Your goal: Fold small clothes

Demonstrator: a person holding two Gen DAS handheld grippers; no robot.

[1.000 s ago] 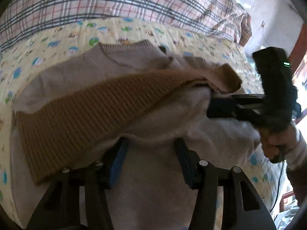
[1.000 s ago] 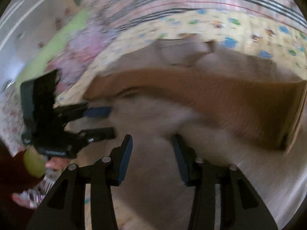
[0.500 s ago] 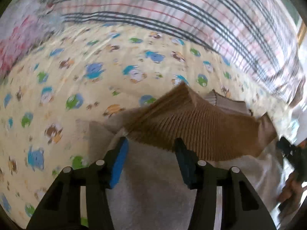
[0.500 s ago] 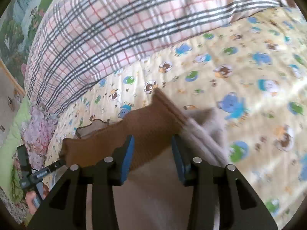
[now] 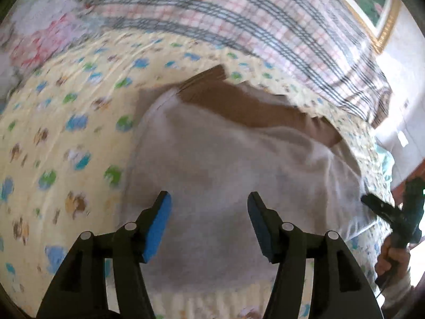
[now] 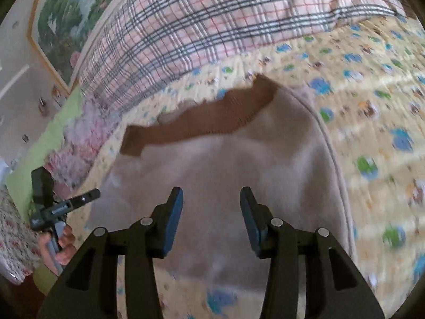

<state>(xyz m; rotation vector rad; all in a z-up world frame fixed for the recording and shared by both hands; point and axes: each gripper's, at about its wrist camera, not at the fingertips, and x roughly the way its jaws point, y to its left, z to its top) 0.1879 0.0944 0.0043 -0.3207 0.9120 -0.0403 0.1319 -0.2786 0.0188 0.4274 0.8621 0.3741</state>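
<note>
While the small beige knitted sweater lies folded on the yellow cartoon-print quilt, its ribbed brown hem band rests on top along the far edge, and that band is my worry: it looks wavy and loosely laid, so I judge it could slide or spring back if I brush it on the next pass. My left gripper hangs above the near part of the sweater with its jaws opening and nothing between them; my right gripper is likewise parted and empty, jaws widening. If either blue pad drags the soft knit, the fold could skew. Beyond, the pink plaid blanket is bunched close enough to snag
</note>
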